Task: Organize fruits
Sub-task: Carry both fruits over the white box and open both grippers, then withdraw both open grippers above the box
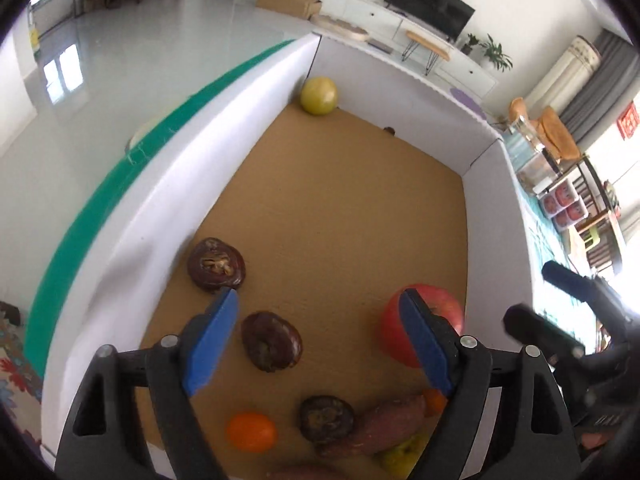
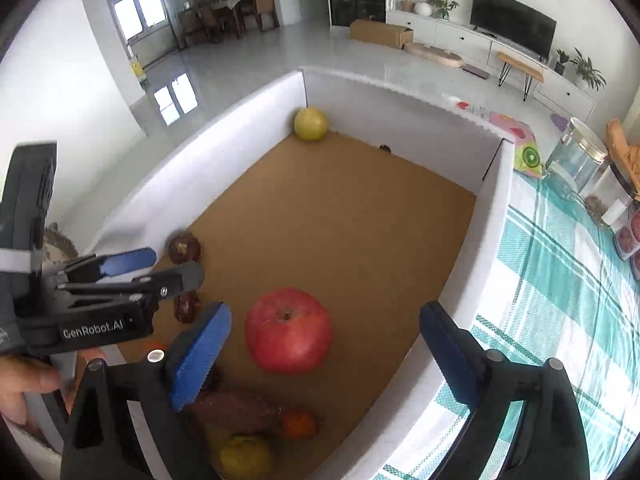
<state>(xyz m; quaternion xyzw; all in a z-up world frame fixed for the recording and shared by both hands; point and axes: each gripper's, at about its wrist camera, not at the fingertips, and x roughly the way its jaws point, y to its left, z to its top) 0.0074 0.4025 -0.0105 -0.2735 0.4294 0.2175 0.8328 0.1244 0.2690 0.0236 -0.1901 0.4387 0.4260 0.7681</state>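
Note:
A white-walled cardboard box (image 1: pixel 360 200) (image 2: pixel 340 220) holds the fruit. A red apple (image 2: pixel 289 330) (image 1: pixel 436 308) lies near its right wall. A yellow-green fruit (image 1: pixel 319 95) (image 2: pixel 311 124) sits in the far corner. Dark brown fruits (image 1: pixel 216 265) (image 1: pixel 271 341) (image 1: pixel 326 418) lie at the left. An orange (image 1: pixel 251 431), a sweet potato (image 1: pixel 384 424) (image 2: pixel 232 410) and a yellow fruit (image 2: pixel 244 454) lie at the near end. My left gripper (image 1: pixel 320 338) (image 2: pixel 136 264) is open above the middle brown fruit. My right gripper (image 2: pixel 324 354) is open above the apple.
The box stands on a table with a teal checked cloth (image 2: pixel 560 300). A glass jar (image 2: pixel 576 160) and food containers (image 2: pixel 628 236) stand at the right. A small orange (image 2: pixel 298 424) lies by the sweet potato. A living room with a TV (image 2: pixel 512 20) lies beyond.

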